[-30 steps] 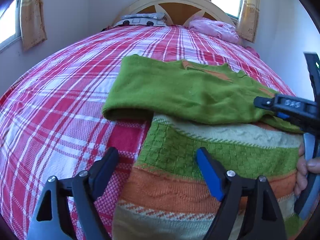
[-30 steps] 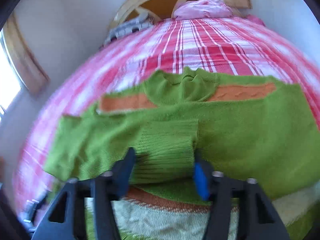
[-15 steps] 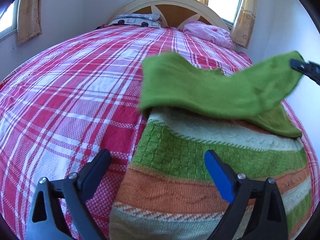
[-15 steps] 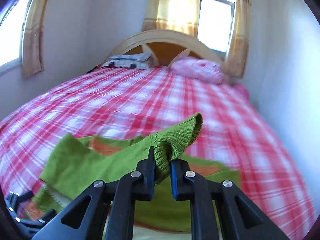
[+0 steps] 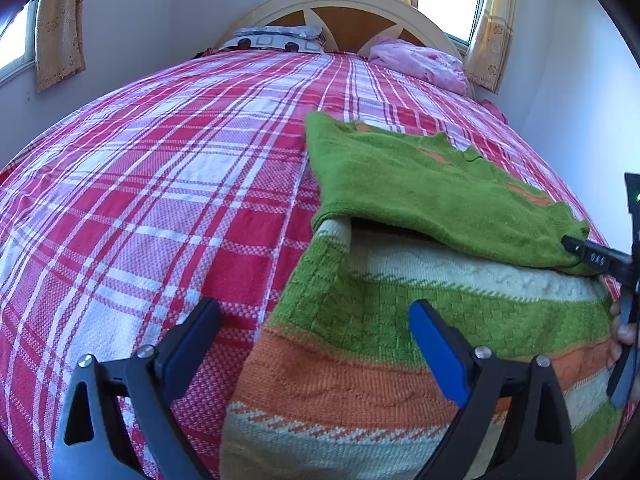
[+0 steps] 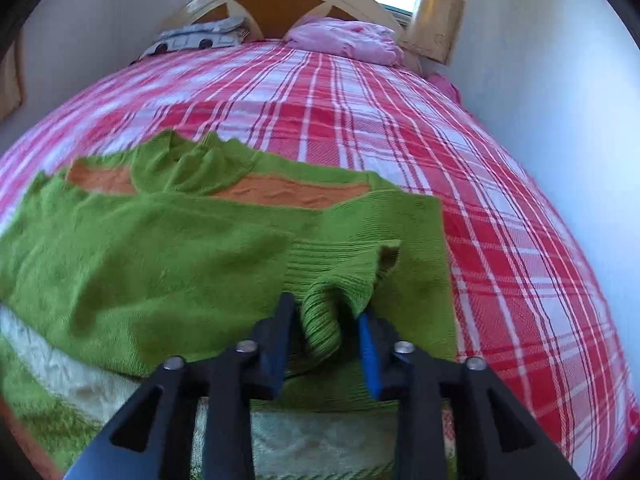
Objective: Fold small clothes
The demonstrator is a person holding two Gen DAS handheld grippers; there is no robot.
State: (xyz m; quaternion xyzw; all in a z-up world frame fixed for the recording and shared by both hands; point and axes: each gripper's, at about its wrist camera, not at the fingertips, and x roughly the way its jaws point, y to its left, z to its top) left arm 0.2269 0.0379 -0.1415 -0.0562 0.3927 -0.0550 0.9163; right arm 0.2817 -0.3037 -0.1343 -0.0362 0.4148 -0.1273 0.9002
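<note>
A small knitted sweater (image 5: 380,340), green with orange and cream bands, lies flat on the bed. Its plain green sleeve (image 5: 420,192) is folded across the chest toward the right. My left gripper (image 5: 314,312) hovers open over the sweater's lower left edge, with nothing held. In the right wrist view the sleeve (image 6: 160,248) ends in a ribbed cuff (image 6: 328,304) bunched between the jaws of my right gripper (image 6: 326,312). Those jaws are opening and the pads stand slightly off the cuff. From the left wrist view the right gripper (image 5: 592,256) sits at the sweater's right side.
The red-and-white plaid bedspread (image 5: 160,184) covers the bed. At the headboard (image 5: 348,4) lie a patterned pillow (image 5: 276,38) and a pink bundle (image 5: 416,60). A white wall (image 6: 560,120) runs close along the bed's right. A person's hand (image 5: 622,332) holds the right gripper.
The right gripper shut on the cuff, lifted the sleeve and carried it rightward across the sweater, then lowered it and loosened its jaws. The left gripper stayed put and opened slightly wider.
</note>
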